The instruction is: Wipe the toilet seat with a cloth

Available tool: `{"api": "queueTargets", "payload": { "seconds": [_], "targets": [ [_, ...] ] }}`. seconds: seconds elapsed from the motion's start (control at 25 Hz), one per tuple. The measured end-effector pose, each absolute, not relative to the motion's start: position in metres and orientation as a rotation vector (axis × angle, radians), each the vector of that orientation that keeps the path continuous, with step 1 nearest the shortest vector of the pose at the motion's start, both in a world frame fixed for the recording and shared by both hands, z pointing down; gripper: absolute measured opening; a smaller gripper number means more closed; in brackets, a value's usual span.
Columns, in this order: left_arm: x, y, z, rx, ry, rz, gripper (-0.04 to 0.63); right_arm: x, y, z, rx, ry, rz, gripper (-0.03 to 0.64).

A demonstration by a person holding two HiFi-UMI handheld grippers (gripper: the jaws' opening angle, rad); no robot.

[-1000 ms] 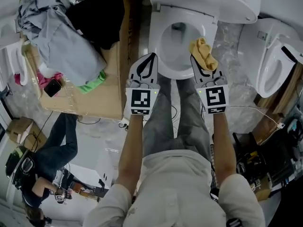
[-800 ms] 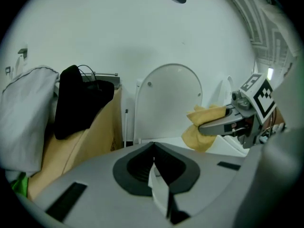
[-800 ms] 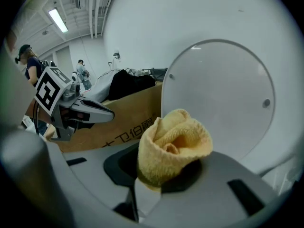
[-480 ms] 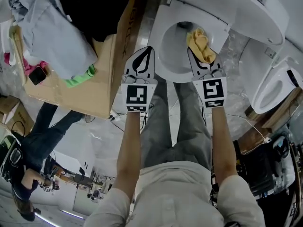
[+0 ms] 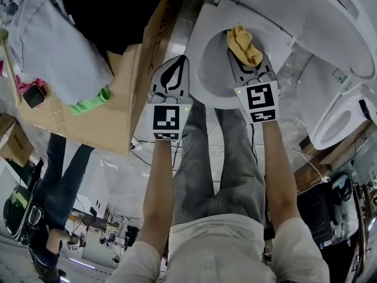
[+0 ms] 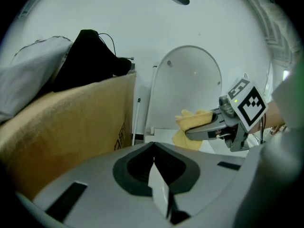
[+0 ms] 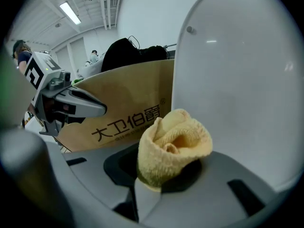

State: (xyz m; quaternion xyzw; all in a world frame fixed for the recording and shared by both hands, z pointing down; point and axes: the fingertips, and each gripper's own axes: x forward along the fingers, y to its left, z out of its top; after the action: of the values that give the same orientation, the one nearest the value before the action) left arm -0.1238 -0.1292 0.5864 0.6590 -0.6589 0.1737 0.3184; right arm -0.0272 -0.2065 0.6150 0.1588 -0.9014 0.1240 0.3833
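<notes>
The white toilet seat (image 5: pixel 199 45) rings the bowl at the top of the head view, with the lid (image 5: pixel 306 16) raised behind it. My right gripper (image 5: pixel 242 58) is shut on a bunched yellow cloth (image 5: pixel 243 45), held over the right side of the seat. I cannot tell whether the cloth touches the seat. In the right gripper view the cloth (image 7: pixel 173 146) bulges out of the jaws in front of the lid (image 7: pixel 237 80). My left gripper (image 5: pixel 179 61) is shut and empty, by the seat's left edge. Its tips (image 6: pixel 154 146) meet, and the right gripper (image 6: pixel 209 127) with the cloth (image 6: pixel 192 121) shows beyond.
A tall cardboard box (image 5: pixel 132 93) with clothes (image 5: pixel 53 46) piled on it stands close on the left of the toilet. A second toilet (image 5: pixel 336 122) sits at the right. Cables lie on the floor by the person's legs (image 5: pixel 218 158). Another person (image 5: pixel 53 181) stands at lower left.
Both grippers have moved forward toward the toilet. The cloth has gone from the seat's right front rim to farther back along its right side. The head view has tilted.
</notes>
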Motion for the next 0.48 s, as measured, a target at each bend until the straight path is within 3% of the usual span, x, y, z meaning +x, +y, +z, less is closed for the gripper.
{"api": "queueTargets", "payload": {
  "seconds": [0.48],
  "targets": [
    [-0.136, -0.124, 0.617, 1.711, -1.733, 0.444, 0.014, -0.069, -0.207, 0.666, 0.334, -2.292, 0.274, 0.086]
  ]
}}
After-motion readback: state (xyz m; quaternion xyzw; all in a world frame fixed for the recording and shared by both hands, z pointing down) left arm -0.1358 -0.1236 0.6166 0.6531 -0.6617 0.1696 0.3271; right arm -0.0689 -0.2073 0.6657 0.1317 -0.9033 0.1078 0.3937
